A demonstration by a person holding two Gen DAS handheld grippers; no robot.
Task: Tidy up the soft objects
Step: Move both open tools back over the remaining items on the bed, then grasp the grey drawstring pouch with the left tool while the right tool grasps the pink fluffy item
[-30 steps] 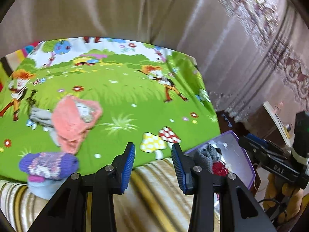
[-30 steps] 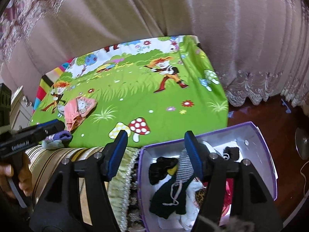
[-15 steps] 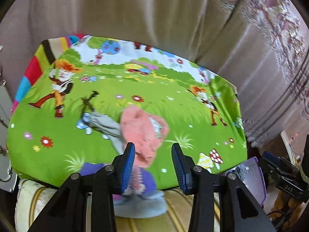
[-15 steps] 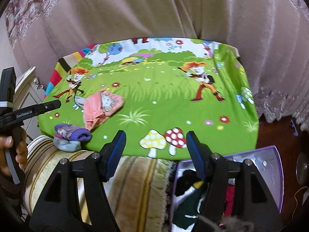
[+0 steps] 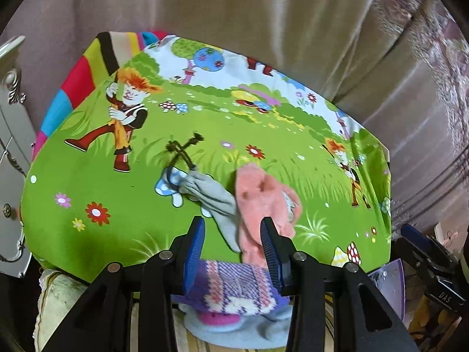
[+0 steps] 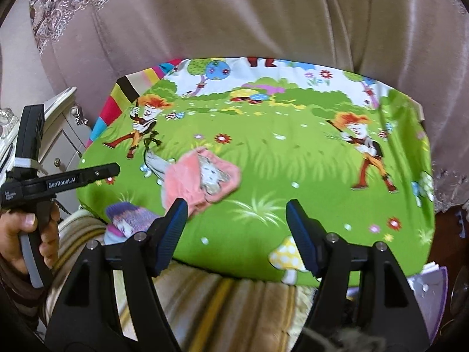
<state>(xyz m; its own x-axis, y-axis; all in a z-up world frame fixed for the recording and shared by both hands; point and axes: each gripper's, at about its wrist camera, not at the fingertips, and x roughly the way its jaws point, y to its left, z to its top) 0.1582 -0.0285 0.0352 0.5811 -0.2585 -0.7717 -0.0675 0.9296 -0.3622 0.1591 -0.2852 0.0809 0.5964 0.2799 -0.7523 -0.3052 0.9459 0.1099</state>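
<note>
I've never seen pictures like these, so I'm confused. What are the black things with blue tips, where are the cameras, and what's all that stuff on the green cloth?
They are grabbers that a person holds, one in each hand. A camera sits on each, looking forward along its fingers.

The left gripper is open, holding nothing, with a purple knitted sock just below it. The right gripper is open too and empty.

On the cartoon cloth lie a fluffy pink piece and a grey sock beside it. You can see the person's left hand.

One pink garment (image 5: 263, 202); one grey pouch (image 5: 211, 193); one purple knit (image 5: 231, 287); one box (image 6: 431, 284)
</note>
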